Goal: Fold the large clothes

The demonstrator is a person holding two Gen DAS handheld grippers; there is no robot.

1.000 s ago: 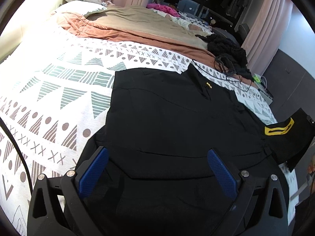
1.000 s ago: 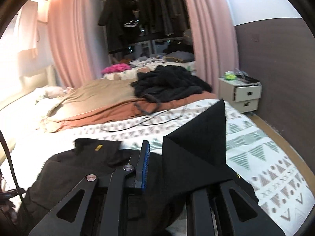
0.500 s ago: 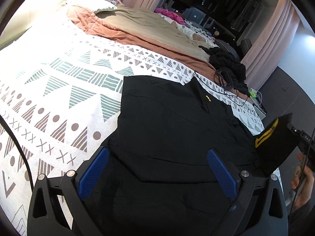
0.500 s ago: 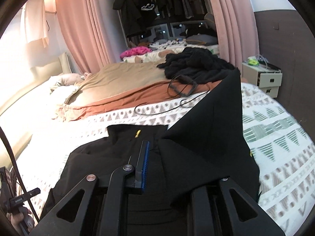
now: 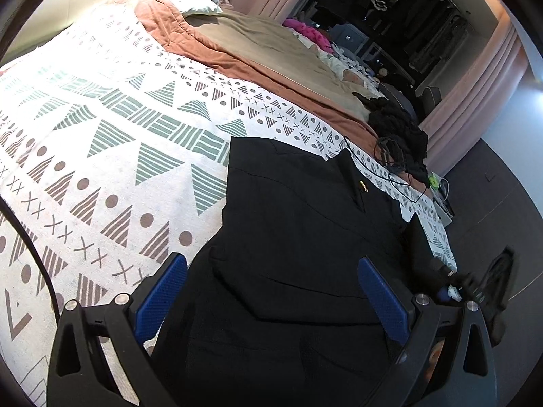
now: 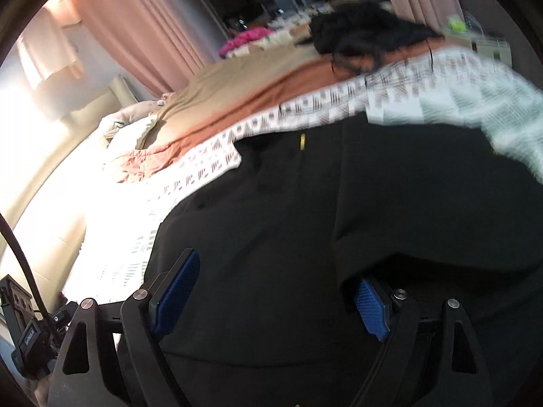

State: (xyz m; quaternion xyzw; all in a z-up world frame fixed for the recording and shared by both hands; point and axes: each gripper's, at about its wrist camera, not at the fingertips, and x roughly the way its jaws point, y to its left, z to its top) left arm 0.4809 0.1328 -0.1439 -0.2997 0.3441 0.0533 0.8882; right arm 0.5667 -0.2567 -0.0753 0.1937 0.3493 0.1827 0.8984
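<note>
A large black shirt [image 5: 298, 224] with a small yellow mark at the collar lies spread on the patterned bed cover [image 5: 112, 156]. My left gripper [image 5: 271, 298] is open and empty, low over the shirt's near part. In the right wrist view the shirt [image 6: 271, 224] fills the middle, with one sleeve side folded over onto the body [image 6: 424, 210]. My right gripper [image 6: 271, 298] is open just above the shirt, its right blue pad [image 6: 371, 308] next to the folded edge. This view is blurred.
A brown and tan duvet [image 5: 264, 54] lies across the far bed. A black clothes pile [image 5: 397, 129] with a cable sits at the far right. Pink curtains [image 5: 475, 101] and a dark wardrobe stand behind. The bed edge and dark floor [image 5: 492, 210] are at right.
My right gripper was shut on the black sleeve held up in the air. It has carried it over onto the shirt body, dropped low and opened. My left gripper stayed open, shifting slightly.
</note>
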